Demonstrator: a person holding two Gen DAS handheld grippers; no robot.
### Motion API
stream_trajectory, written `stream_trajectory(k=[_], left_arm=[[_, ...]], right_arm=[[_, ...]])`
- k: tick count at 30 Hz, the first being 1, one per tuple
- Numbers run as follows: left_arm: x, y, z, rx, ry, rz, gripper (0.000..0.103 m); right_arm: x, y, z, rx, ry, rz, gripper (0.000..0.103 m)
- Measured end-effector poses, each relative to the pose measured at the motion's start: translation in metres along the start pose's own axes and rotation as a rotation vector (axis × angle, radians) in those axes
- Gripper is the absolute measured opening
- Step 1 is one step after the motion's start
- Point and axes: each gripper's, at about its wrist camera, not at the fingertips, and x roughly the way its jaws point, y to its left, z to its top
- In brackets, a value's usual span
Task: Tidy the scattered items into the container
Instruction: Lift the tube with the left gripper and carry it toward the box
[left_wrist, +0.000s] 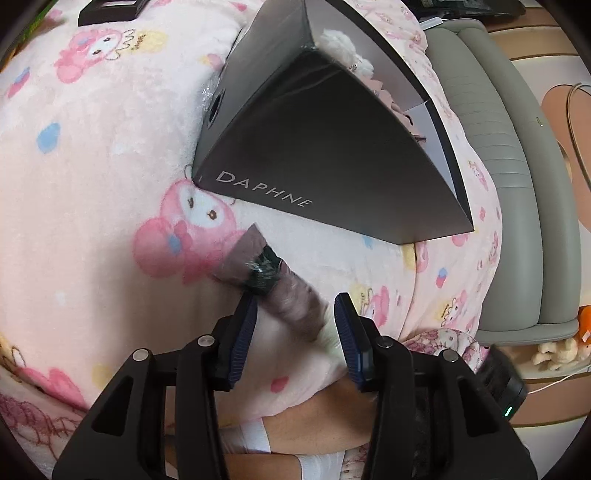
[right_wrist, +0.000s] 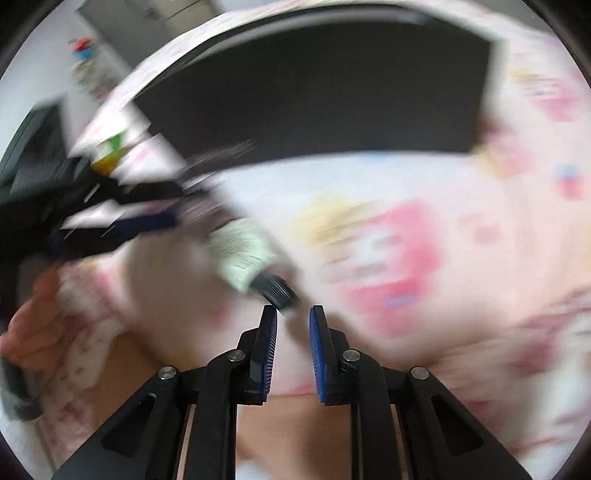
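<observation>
Your left gripper (left_wrist: 295, 306) had its ribbed blue pads spread apart; a soft tube (left_wrist: 269, 280), mauve with a pale end and a band of black crinkled tape round its middle, lay slantwise on the fleece just ahead of them, its lower part between the pads but clamped by neither. Your right gripper (right_wrist: 293, 314) also stood open, holding nothing; the tube's ridged dark cap (right_wrist: 279, 290) sat just beyond its left fingertip, though that view was badly smeared. The fleece blanket (left_wrist: 92, 184) was plush, pink, printed with cartoon bunnies. Beyond the tube sat the matte black cardboard box (left_wrist: 325, 155), sharp-cornered, lettered DAPHNE, open-topped, with a fluffy white item (left_wrist: 345, 50) and pinkish things inside; bare blanket lay between tube and box. A grey padded chair (left_wrist: 498, 147) stood past the blanket's right edge.
</observation>
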Motion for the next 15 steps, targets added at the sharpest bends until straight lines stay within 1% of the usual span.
stream_trajectory(k=[1,2,3,5,7,8,9,10,12,13,15], left_arm=[[-0.001,0.001,0.001,-0.001,-0.007,0.007,0.043],[-0.002,0.001,0.003,-0.004,-0.021,0.026,0.043],[-0.004,0.001,0.003,0.000,-0.042,0.062,0.043],[-0.014,-0.007,0.002,0.049,-0.117,0.165,0.043],[-0.020,-0.014,0.001,0.094,-0.163,0.210,0.043],[-0.019,-0.013,0.002,0.097,-0.165,0.221,0.043],[-0.015,-0.010,0.004,0.082,-0.148,0.223,0.043],[-0.009,-0.006,0.007,0.058,-0.115,0.221,0.043],[-0.003,0.000,0.011,0.027,-0.081,0.208,0.043],[-0.003,0.001,0.012,0.022,-0.076,0.200,0.043],[-0.003,-0.001,0.011,0.039,-0.066,0.202,0.044]], right_arm=[[-0.007,-0.008,0.002,0.021,-0.029,-0.033,0.015],[-0.012,-0.013,0.004,0.034,-0.045,-0.034,0.015],[-0.016,-0.016,0.004,0.047,-0.049,-0.017,0.015],[-0.017,-0.018,0.005,0.076,-0.019,0.074,0.016],[-0.011,-0.015,0.006,0.103,0.036,0.201,0.017],[-0.005,-0.012,0.006,0.109,0.062,0.259,0.017],[0.002,-0.008,0.005,0.108,0.086,0.284,0.017],[0.010,0.000,0.002,0.103,0.104,0.288,0.017],[0.027,0.007,-0.001,0.100,0.142,0.276,0.017],[0.031,0.007,-0.001,0.111,0.145,0.275,0.017],[0.034,0.001,0.000,0.162,0.119,0.272,0.017]])
